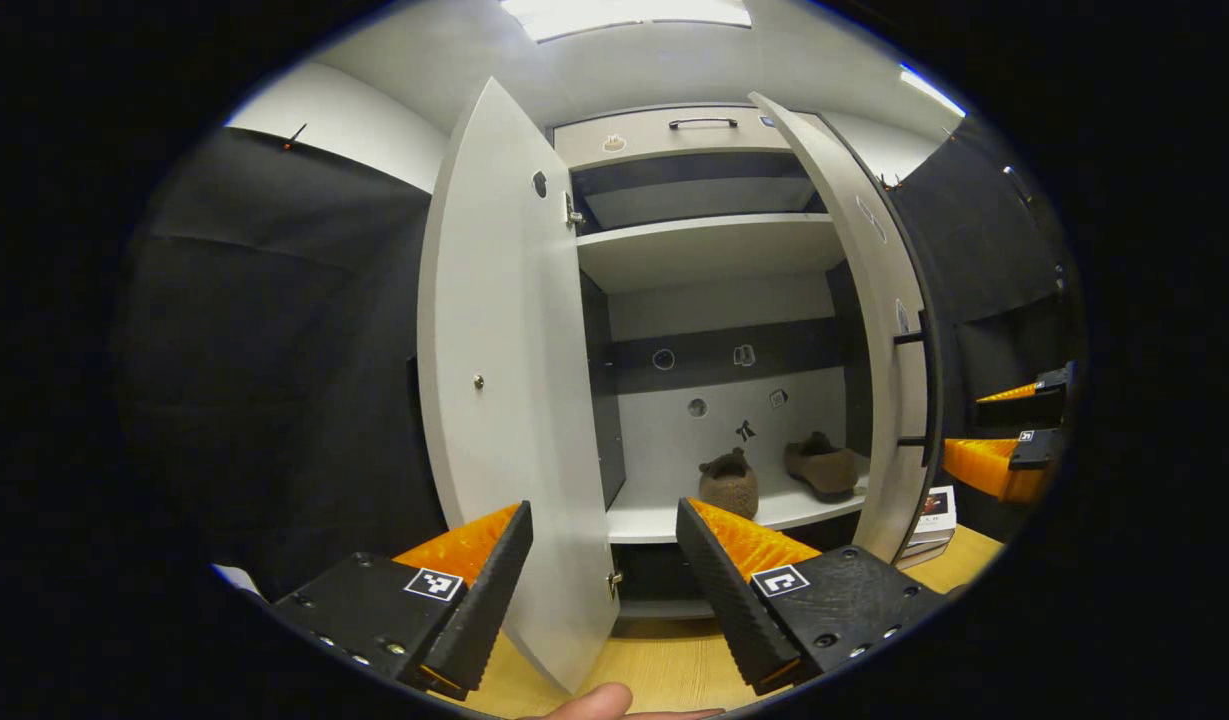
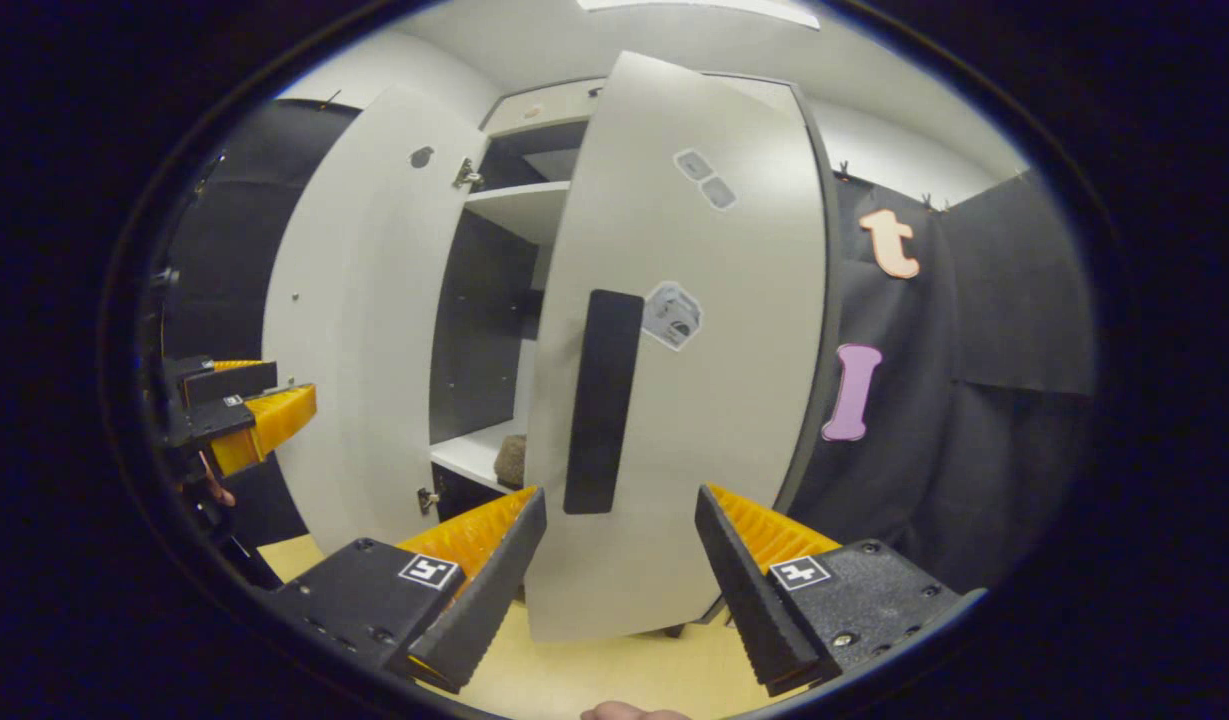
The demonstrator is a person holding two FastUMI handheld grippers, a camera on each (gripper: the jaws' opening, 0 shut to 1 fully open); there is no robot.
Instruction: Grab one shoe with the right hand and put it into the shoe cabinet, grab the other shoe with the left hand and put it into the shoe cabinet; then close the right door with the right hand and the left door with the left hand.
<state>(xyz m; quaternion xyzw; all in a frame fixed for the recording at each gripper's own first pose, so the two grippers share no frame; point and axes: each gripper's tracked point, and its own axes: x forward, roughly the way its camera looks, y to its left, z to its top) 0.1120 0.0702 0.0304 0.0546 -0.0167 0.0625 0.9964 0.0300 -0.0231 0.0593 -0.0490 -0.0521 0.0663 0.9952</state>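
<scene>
Left tongs [image 1: 604,540] gape before both shoes [image 1: 774,475] inside cabinet [image 1: 709,260]

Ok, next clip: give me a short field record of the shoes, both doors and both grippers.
shoes: two brown shoes on the lower shelf inside the shoe cabinet
left door: open
right door: partly open, not shut
left gripper: open, empty
right gripper: open, empty, facing the right door's outer face
task stage: shoes stowed, doors not yet closed
</scene>
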